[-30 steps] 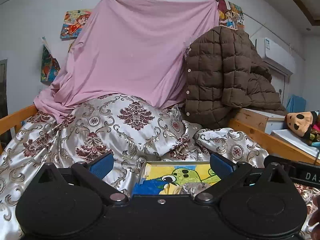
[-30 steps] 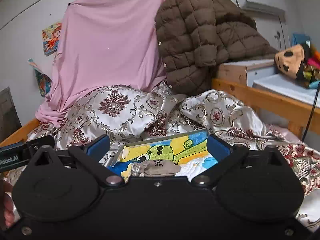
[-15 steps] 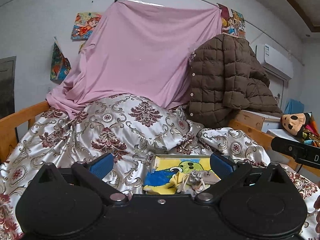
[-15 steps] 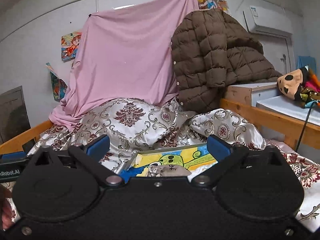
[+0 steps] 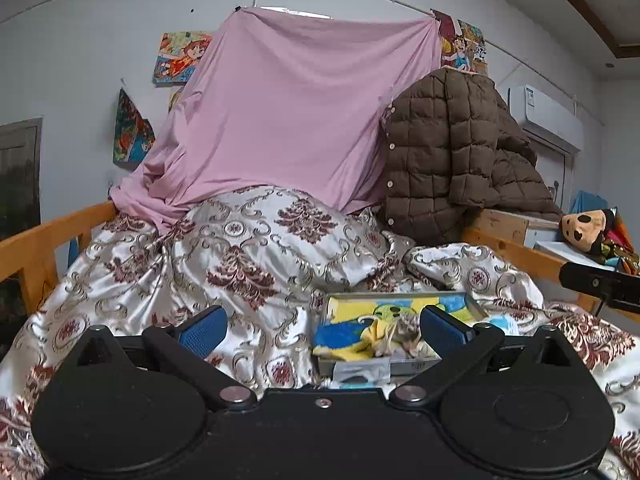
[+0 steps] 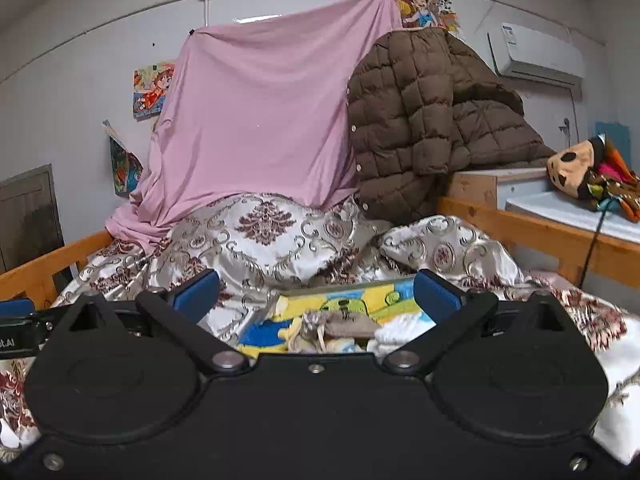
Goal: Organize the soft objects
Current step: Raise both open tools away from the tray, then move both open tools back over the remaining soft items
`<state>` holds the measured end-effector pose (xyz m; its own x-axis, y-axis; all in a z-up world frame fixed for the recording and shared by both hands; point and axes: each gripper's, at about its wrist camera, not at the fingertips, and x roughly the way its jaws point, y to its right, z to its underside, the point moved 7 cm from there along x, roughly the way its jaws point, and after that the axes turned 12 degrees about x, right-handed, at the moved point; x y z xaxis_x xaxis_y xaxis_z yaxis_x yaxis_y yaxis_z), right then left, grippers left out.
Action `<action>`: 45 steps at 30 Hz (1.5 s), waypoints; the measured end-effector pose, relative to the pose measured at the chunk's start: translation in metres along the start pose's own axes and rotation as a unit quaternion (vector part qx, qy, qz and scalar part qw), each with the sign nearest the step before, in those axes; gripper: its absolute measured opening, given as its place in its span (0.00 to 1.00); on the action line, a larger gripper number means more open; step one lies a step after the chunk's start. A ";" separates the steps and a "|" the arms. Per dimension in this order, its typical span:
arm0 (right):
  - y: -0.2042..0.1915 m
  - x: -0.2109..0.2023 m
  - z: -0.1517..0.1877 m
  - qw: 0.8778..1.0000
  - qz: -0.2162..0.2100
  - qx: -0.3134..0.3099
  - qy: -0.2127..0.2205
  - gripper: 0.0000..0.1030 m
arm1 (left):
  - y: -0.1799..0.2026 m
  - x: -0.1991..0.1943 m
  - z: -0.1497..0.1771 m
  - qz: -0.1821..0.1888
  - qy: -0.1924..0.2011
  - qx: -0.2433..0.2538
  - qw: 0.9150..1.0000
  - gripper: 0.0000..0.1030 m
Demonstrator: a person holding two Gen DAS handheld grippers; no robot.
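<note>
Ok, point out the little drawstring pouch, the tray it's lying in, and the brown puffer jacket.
drawstring pouch (image 6: 352, 325), right wrist view, on its grey cloth body.
tray (image 5: 362, 370), left wrist view, on its near grey wall.
brown puffer jacket (image 6: 416, 120), right wrist view, on the quilted front.

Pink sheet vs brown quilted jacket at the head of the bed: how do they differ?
The pink sheet is thin, smooth and plain; the brown quilted jacket is thick, puffy, stitched in squares, with a row of pale snaps. The sheet hangs spread wide, its top corners up near the wall cord; the jacket is heaped in folds beside it, over a wooden box. Both are soft fabric whose lower edges meet the patterned bedding.
</note>
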<state>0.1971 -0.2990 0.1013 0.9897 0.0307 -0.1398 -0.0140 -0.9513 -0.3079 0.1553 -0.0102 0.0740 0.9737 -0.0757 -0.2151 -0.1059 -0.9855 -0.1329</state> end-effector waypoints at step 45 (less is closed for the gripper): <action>0.026 -0.009 0.112 0.972 0.088 0.042 -0.212 0.99 | 0.057 -0.004 0.091 0.055 -0.057 0.198 0.977 0.99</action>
<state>0.1724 -0.2896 -0.0105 0.8233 0.0111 -0.5675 -0.2066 -0.9254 -0.3178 0.1274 -0.0519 -0.0205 0.9255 -0.1384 -0.3526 -0.3006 -0.8347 -0.4613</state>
